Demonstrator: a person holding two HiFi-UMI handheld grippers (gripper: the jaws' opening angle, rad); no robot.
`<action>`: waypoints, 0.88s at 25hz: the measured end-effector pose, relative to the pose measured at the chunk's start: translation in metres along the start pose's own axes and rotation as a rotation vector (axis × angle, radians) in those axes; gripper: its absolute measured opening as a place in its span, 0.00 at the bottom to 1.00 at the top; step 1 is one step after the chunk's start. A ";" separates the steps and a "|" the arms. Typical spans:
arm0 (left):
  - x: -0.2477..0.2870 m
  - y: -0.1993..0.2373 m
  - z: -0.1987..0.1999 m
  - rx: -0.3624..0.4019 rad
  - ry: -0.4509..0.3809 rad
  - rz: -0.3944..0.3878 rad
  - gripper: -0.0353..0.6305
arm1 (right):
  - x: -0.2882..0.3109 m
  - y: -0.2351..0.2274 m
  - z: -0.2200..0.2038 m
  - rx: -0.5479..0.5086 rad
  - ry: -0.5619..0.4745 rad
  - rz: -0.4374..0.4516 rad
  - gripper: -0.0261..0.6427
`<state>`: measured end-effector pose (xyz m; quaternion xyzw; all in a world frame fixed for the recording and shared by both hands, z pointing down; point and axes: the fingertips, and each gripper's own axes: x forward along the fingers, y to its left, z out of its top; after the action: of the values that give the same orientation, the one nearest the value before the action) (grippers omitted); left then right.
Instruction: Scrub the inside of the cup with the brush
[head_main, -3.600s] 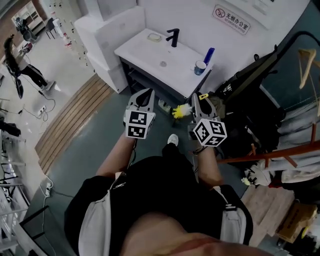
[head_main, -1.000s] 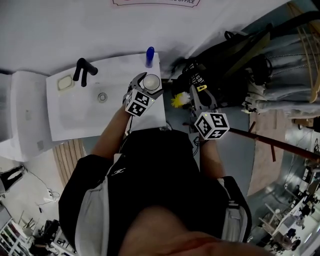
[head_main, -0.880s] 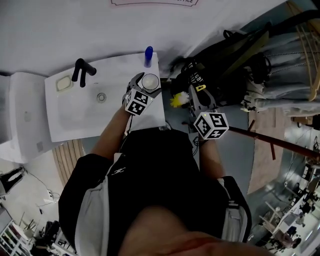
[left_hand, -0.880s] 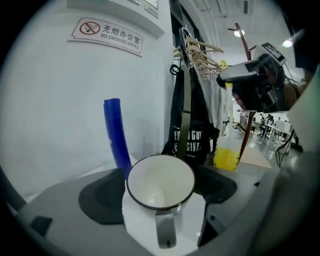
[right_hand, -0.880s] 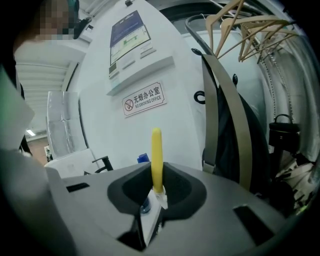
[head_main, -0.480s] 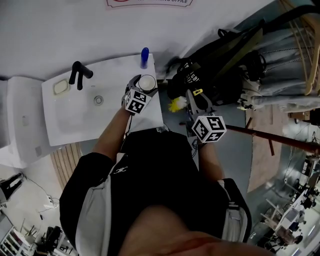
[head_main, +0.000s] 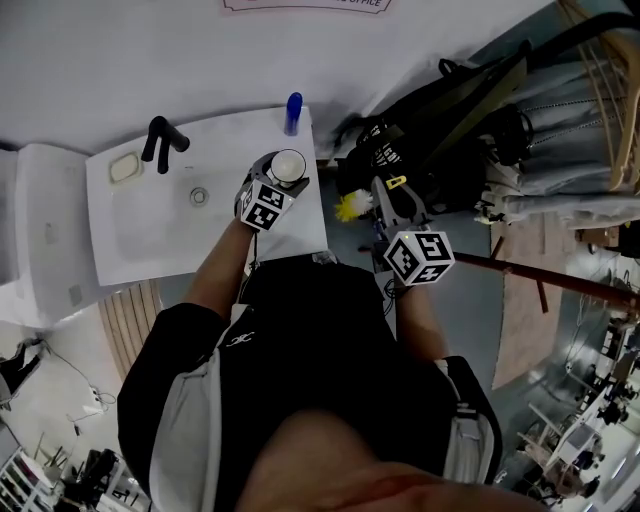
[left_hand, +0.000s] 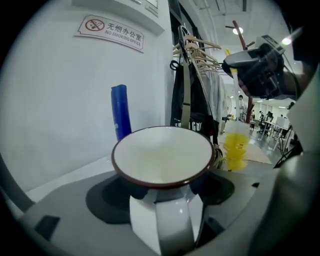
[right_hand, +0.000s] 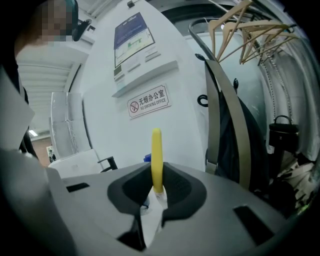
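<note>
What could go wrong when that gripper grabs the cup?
The jaws of the left gripper are closing around the cup near the right edge of the sink counter; a crooked grip might nudge it off. The blue bottle behind it could topple. The thin-handled brush might slip in the right gripper.

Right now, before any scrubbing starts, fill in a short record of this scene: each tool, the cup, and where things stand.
Left tongs: jaws closing, cup between them
Right tongs: shut on the brush, by its yellow handle
Cup: upright at the right end of the counter, white inside, looks empty
Brush: held off the counter's right side, outside the cup
Behind cup: blue bottle
Scrubbing: not begun
</note>
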<state>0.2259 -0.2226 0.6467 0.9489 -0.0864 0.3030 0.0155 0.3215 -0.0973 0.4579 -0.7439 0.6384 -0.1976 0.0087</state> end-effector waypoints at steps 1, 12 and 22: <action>-0.005 0.002 0.002 -0.002 -0.007 0.005 0.65 | 0.002 0.003 0.004 0.004 -0.009 0.011 0.12; -0.076 0.054 -0.022 -0.065 -0.011 0.136 0.65 | 0.049 0.065 0.040 -0.033 -0.061 0.205 0.12; -0.153 0.106 -0.092 -0.182 0.063 0.288 0.65 | 0.113 0.169 0.036 -0.067 -0.021 0.444 0.12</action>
<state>0.0323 -0.2958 0.6305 0.9115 -0.2479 0.3225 0.0605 0.1849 -0.2449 0.4115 -0.5871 0.7925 -0.1617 0.0337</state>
